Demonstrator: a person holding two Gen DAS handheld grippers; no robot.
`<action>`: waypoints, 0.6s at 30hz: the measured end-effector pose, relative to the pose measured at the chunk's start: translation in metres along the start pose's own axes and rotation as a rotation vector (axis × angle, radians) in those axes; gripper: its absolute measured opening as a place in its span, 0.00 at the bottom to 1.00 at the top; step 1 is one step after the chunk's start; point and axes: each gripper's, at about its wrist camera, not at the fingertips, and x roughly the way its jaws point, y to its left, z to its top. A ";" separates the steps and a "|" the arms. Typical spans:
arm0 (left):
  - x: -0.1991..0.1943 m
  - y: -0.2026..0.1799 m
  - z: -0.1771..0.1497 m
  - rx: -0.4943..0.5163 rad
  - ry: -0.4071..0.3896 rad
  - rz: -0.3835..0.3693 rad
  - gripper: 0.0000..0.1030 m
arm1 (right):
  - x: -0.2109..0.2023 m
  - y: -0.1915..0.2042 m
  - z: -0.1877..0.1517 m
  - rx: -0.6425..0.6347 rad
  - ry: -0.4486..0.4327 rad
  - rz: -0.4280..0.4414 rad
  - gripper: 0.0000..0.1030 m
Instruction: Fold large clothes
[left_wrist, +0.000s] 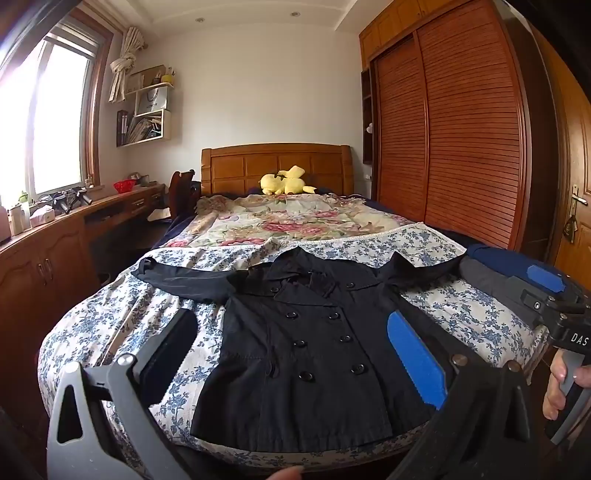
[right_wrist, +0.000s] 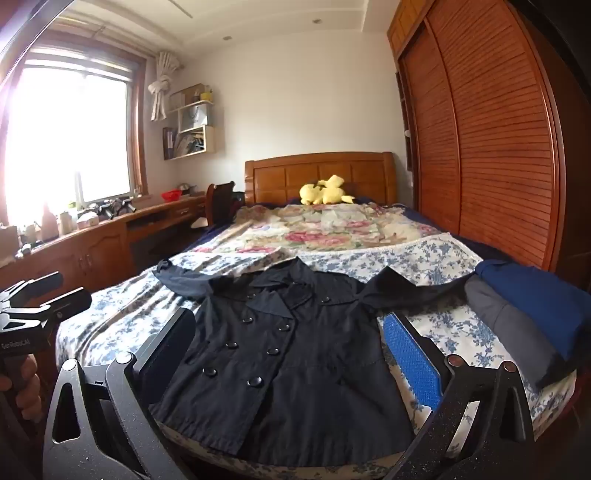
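Note:
A black double-breasted coat (left_wrist: 310, 350) (right_wrist: 284, 354) lies flat and front up on the blue-flowered sheet (left_wrist: 110, 325) at the foot of the bed, both sleeves spread out sideways. My left gripper (left_wrist: 291, 350) hovers above its hem, jaws wide open with nothing between them. The right gripper (right_wrist: 288, 354) also stands open over the coat, empty. In the left wrist view the right gripper's body (left_wrist: 554, 306) shows at the right edge, held by a hand (left_wrist: 556, 387). The left gripper's body (right_wrist: 33, 314) appears at the left edge of the right wrist view.
Folded grey and blue clothes (right_wrist: 532, 314) (left_wrist: 498, 273) lie at the bed's right edge. A floral quilt (left_wrist: 288, 218) and a yellow plush toy (left_wrist: 284, 181) lie nearer the wooden headboard (left_wrist: 277, 166). A desk (left_wrist: 74, 218) runs along the left, a slatted wardrobe (left_wrist: 461, 147) stands on the right.

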 end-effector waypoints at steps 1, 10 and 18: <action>0.000 0.000 0.000 0.001 0.000 0.000 1.00 | -0.001 0.000 0.000 0.004 -0.014 0.004 1.00; 0.002 0.001 -0.002 0.008 0.008 0.004 1.00 | -0.002 0.001 -0.001 0.007 -0.013 0.009 1.00; 0.001 -0.002 -0.002 0.010 0.011 0.007 1.00 | -0.001 0.002 -0.001 0.006 -0.017 0.009 1.00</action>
